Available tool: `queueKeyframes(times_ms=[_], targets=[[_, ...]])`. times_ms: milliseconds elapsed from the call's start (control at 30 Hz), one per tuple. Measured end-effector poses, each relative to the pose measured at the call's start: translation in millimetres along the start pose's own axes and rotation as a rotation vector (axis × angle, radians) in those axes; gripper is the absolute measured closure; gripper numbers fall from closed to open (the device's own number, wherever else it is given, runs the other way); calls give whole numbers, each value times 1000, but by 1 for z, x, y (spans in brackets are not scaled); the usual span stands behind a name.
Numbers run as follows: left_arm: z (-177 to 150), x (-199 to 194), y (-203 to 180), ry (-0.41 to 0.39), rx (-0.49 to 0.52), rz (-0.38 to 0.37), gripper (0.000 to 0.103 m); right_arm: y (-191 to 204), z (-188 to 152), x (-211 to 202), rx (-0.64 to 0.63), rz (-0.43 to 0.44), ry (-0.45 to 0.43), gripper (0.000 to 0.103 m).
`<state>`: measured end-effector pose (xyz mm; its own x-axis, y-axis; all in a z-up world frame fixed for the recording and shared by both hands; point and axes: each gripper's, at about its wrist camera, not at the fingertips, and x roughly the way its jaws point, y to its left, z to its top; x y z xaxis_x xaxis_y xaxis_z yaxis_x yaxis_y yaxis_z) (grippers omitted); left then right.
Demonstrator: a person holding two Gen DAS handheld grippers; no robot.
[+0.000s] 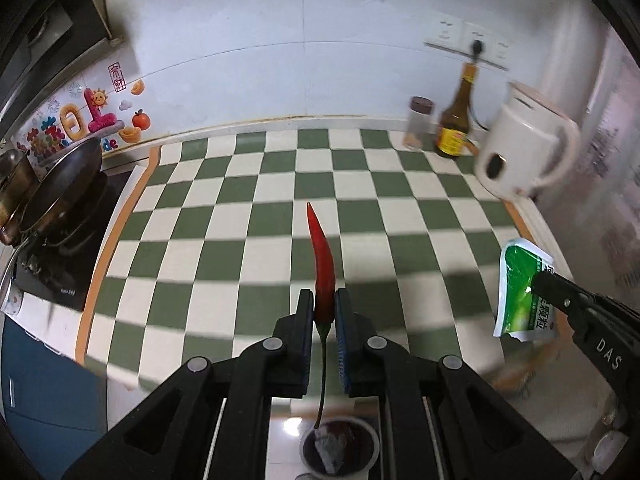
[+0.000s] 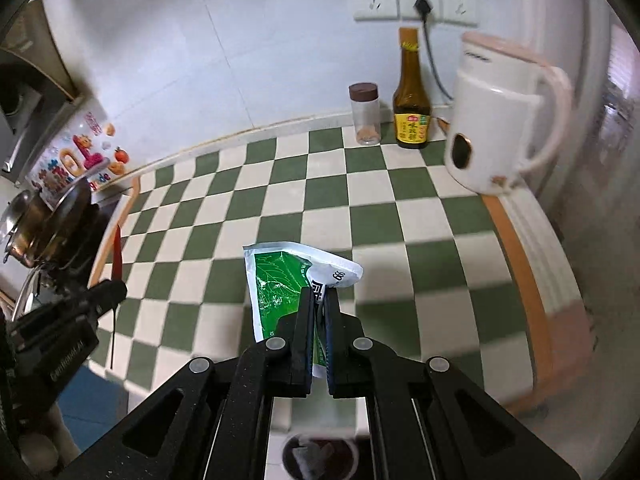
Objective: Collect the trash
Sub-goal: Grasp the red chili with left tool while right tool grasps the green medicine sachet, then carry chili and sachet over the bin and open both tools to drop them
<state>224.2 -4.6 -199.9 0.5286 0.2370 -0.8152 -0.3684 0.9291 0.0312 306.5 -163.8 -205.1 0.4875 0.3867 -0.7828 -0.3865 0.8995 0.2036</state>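
My left gripper is shut on a red chili pepper; its tip points up and its green stem hangs down between the fingers. My right gripper is shut on a crumpled green and white packet. Both are lifted above the green and white checkered counter. In the left wrist view the packet shows at the right in the other gripper. In the right wrist view the chili shows at the left. Below both grippers stands a small round bin with some waste in it, also seen as the bin.
At the counter's back right stand a white electric kettle, a brown sauce bottle and a clear jar with a brown lid. A dark pan sits on the stove at the left. Wall sockets are above the bottle.
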Motion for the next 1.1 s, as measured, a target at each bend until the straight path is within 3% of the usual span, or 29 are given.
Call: queueKeyframes(times_ms=[300,533,700,833,1100], targets=[[-84,-60,18,51,38,-90,95,28,-115,-95,73,-12,14,98],[-144,-47,11,155,34,-96,95,22,-185,-100,77,-22,119,98],[-193,5,2,297,12,-89,95,-3,-232,-55,97,-31,244,99],[-240,78,2,435,-54,-102,95,-31,-279,3,122,-39,348,99],[-355,253,19,661,-253,-166,95,-103,-415,185,251,-17,575,98]])
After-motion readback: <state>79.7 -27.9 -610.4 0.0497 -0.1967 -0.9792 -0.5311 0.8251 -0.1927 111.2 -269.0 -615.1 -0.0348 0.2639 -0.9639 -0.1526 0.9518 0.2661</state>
